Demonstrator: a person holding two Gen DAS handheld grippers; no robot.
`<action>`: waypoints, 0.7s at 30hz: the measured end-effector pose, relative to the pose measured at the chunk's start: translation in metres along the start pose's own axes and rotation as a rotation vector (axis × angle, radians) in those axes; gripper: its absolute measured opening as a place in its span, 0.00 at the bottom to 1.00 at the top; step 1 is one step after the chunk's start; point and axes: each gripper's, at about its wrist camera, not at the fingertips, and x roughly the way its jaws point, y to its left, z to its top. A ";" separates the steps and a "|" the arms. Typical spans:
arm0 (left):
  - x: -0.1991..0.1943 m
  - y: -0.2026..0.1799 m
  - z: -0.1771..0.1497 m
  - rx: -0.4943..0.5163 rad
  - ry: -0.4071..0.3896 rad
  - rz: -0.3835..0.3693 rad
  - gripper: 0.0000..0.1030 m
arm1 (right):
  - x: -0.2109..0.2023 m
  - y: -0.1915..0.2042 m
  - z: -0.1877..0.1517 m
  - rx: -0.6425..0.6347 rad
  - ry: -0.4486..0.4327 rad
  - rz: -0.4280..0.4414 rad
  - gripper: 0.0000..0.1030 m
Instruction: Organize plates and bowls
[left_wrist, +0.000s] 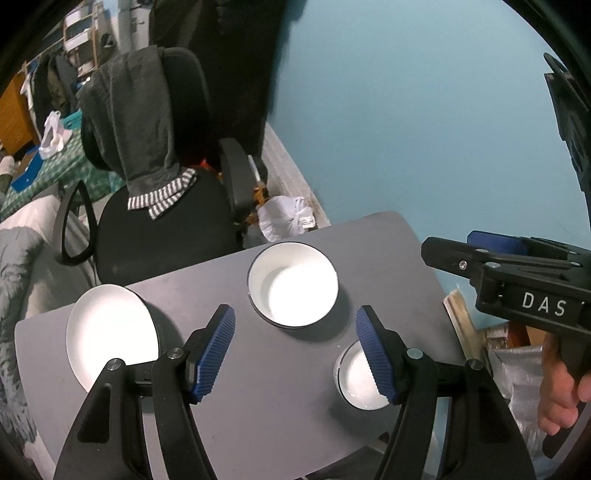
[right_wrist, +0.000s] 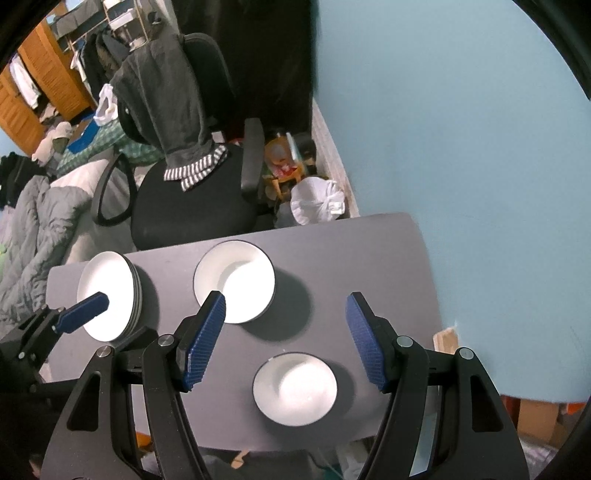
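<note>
White crockery stood on a grey table (right_wrist: 332, 236): a stack of plates (right_wrist: 110, 295) at the left edge, a large bowl (right_wrist: 236, 280) mid-table, and a small bowl (right_wrist: 295, 387) nearer the camera, all well apart. The left gripper (left_wrist: 295, 350) and right gripper (right_wrist: 286, 339) both hovered above the table with jaws spread wide, holding nothing. Judged from this layout, the plates were already stacked, while nesting the two bowls remained undone.

Grey table (right_wrist: 369, 258), plates (right_wrist: 110, 295), two bowls (right_wrist: 234, 280).
</note>
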 end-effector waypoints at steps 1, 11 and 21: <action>-0.002 -0.002 -0.001 0.010 -0.002 -0.003 0.67 | -0.003 -0.001 -0.002 0.007 -0.003 -0.002 0.65; -0.012 -0.024 -0.013 0.136 -0.019 -0.048 0.67 | -0.022 -0.015 -0.024 0.078 -0.019 -0.015 0.65; -0.007 -0.048 -0.023 0.221 0.012 -0.097 0.67 | -0.033 -0.042 -0.050 0.156 -0.006 -0.062 0.65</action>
